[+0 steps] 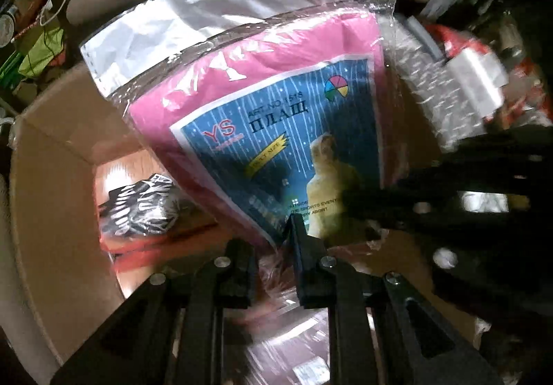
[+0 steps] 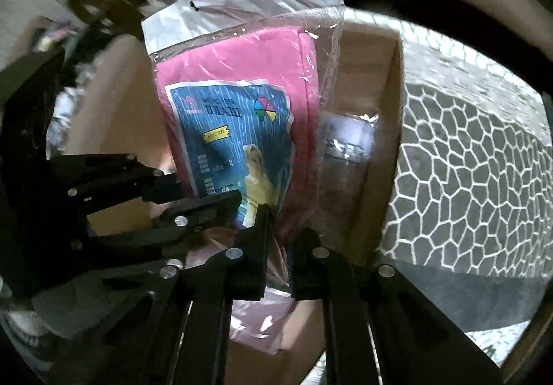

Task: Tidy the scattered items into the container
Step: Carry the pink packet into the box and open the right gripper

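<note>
We are pinching the pink raincoat in its clear plastic bag with both tools, left tool and right tool nearly closed on its bottom edge. It is hanging over the brown cardboard box. The slippery film could be sliding out if one tool is loosening early.

Both the left gripper and right gripper are matte black plastic. Each has 2 blocky fingers on slotted linkage arms, pinned with round silver screws behind the fingers.

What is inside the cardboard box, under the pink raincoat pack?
In the box a black-and-white striped packet lies on a red item. The raincoat pack, held by both claws, covers the rest of the floor.
</note>
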`<state>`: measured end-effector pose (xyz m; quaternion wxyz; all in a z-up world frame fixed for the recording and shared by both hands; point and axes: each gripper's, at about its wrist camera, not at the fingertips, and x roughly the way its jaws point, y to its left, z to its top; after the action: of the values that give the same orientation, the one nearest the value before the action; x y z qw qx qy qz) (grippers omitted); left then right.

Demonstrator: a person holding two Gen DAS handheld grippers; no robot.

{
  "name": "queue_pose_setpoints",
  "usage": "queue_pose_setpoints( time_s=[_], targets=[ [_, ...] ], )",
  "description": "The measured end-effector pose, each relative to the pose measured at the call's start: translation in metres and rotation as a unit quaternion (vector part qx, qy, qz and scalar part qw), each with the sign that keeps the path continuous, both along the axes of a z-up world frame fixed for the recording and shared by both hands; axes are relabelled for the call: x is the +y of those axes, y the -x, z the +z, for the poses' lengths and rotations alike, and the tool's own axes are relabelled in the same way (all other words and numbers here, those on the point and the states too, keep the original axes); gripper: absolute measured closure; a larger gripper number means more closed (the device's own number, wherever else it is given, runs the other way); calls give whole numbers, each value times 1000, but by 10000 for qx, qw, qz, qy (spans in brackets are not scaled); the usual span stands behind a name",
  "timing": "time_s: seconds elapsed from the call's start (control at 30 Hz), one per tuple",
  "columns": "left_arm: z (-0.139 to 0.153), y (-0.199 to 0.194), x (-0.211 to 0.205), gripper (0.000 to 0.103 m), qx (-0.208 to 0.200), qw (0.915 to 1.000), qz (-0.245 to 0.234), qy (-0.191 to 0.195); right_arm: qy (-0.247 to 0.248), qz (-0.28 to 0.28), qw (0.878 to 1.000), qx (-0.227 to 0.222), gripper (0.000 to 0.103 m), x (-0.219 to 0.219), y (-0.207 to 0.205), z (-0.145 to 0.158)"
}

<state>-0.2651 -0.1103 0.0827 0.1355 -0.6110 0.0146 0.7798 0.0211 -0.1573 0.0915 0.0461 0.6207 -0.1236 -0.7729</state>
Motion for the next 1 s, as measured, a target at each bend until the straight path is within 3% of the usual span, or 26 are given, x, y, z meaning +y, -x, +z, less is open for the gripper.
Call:
queue_pose_setpoints(
  time_s=[0.1,0.17,0.2,0.33,0.53,0.77,1.0],
  targets=[
    [-29,19,-12,85,-480,9986,188,-63,-515,125,9986,-53,91,-6,8,-2],
    [-45,27,-16,85,-731,9971,224,-35,-947,208,9953,-19,79,-6,8,5],
    [-51,30,-16,85,-815,9965,193,-71,-1144,334,9928,74,78,-6,6,13],
    [-58,35,-12,84,-834,9965,-14,33,-1098,439,9920,442,76,6,-10,39],
    [-52,41,-17,83,-711,9972,-179,144,-905,340,9929,696,74,21,-9,50],
    [-38,28,-40,91,-651,9978,-55,63,-708,348,9936,813,74,29,-22,48],
    [22,8,-103,92,-514,9983,87,-254,-645,609,9930,778,74,18,-35,43]
  ],
)
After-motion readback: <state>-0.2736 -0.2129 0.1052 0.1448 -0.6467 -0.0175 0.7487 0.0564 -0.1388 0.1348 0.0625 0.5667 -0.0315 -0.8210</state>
